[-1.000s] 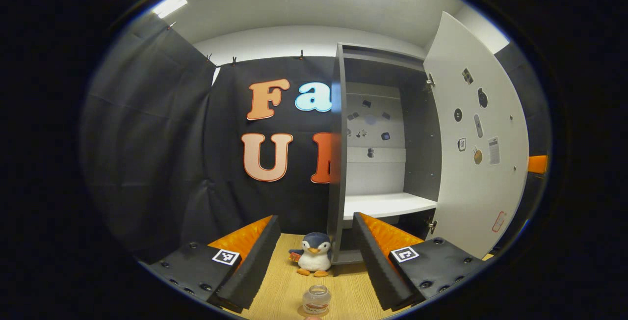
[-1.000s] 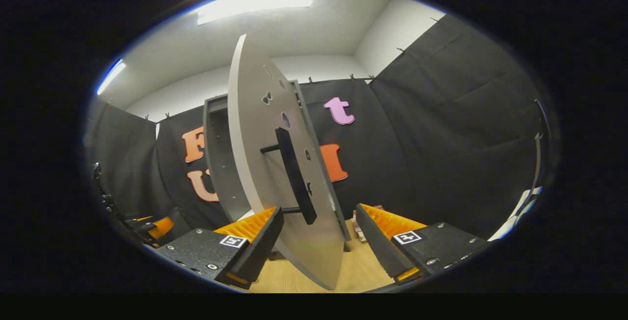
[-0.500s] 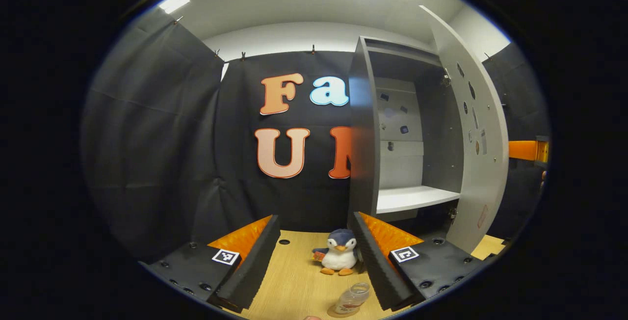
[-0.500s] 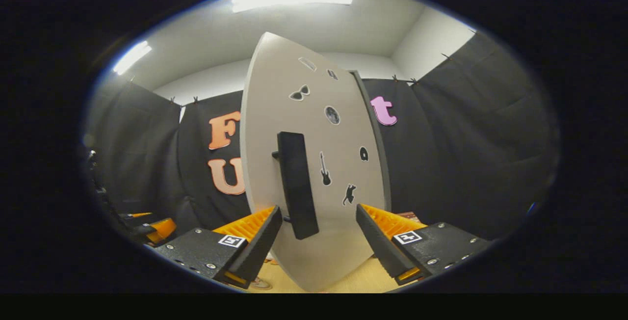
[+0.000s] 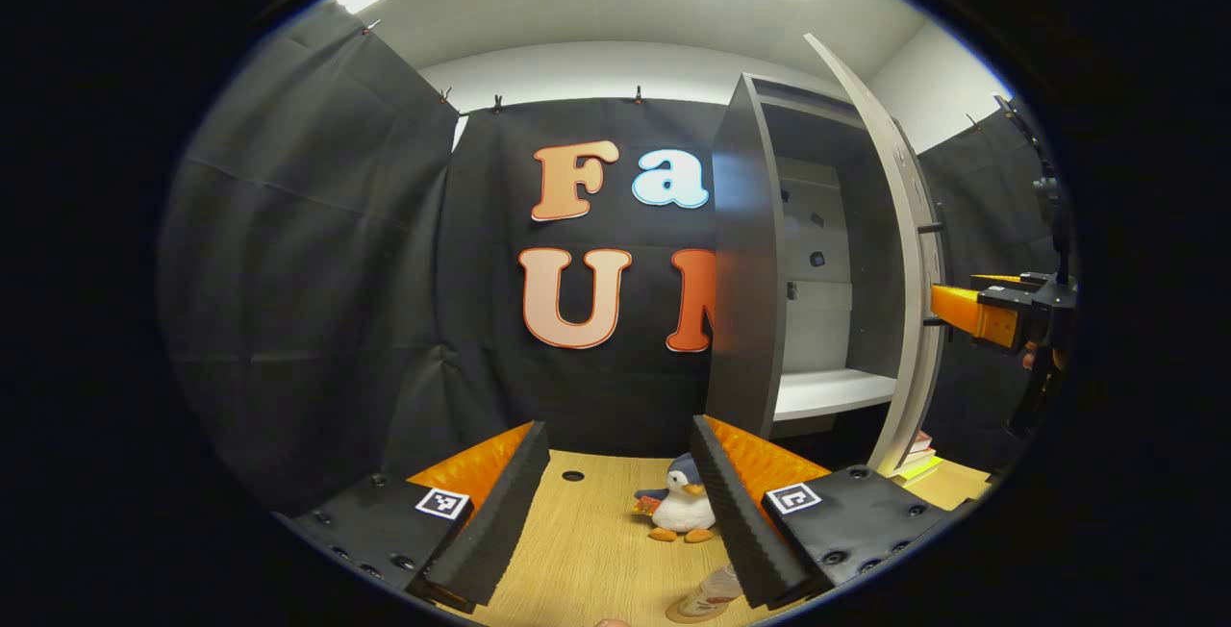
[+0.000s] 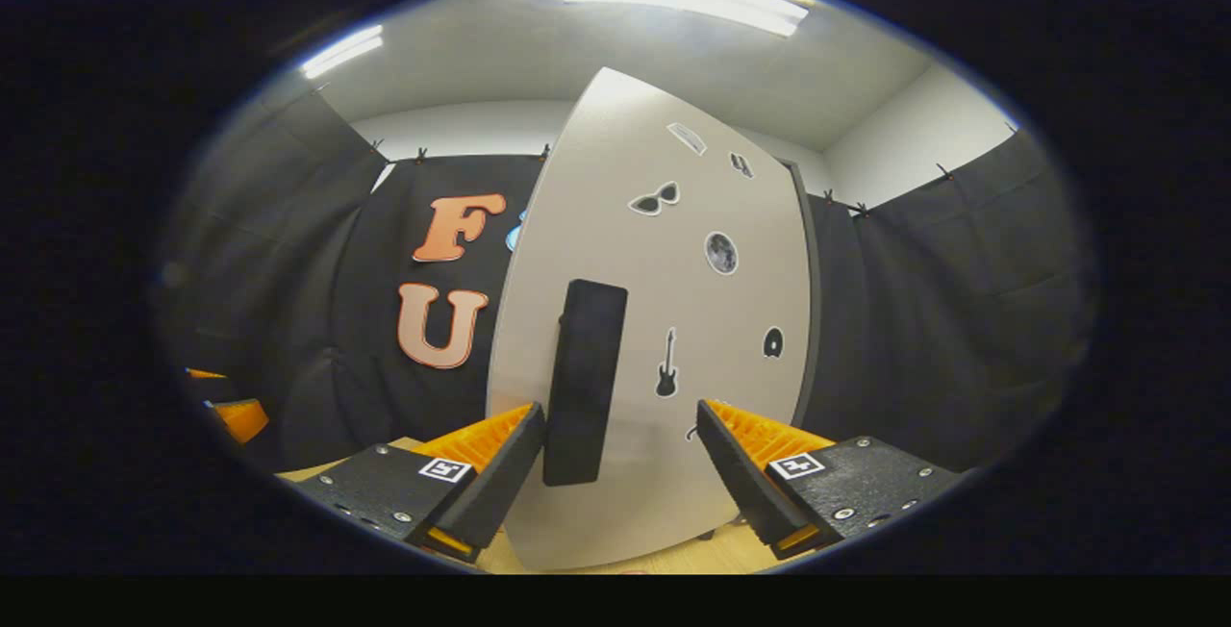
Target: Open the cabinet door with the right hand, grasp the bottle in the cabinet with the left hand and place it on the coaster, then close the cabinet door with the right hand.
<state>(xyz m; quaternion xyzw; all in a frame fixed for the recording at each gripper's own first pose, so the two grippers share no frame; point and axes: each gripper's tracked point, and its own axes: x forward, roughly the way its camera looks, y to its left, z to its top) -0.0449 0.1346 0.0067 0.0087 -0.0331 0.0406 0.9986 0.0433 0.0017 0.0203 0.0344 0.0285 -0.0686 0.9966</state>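
Observation:
A small clear bottle (image 5: 709, 590) stands on a round coaster (image 5: 685, 614) at the bottom edge of the left gripper view, partly behind one finger. My left gripper (image 5: 615, 512) is open above the wooden table, holding nothing. The grey cabinet (image 5: 745, 262) stands at the right with its door (image 5: 904, 252) edge-on, partly swung in. My right gripper (image 6: 620, 473) is open in front of the door's outer face (image 6: 673, 415), and the black handle (image 6: 585, 382) lies between the fingers, against the left finger (image 6: 510, 473). The right gripper (image 5: 947, 310) shows orange beside the door.
A penguin plush (image 5: 678, 509) sits on the table (image 5: 587, 550) at the cabinet's foot. A white shelf (image 5: 827, 391) shows inside the cabinet. Several books (image 5: 914, 463) lie behind the door's lower edge. The left gripper (image 6: 231, 415) appears at the far left.
The door has swung from wide open toward the cabinet, with the right gripper following it. The left gripper's view has turned left, so the bottle has slid to the lower right.

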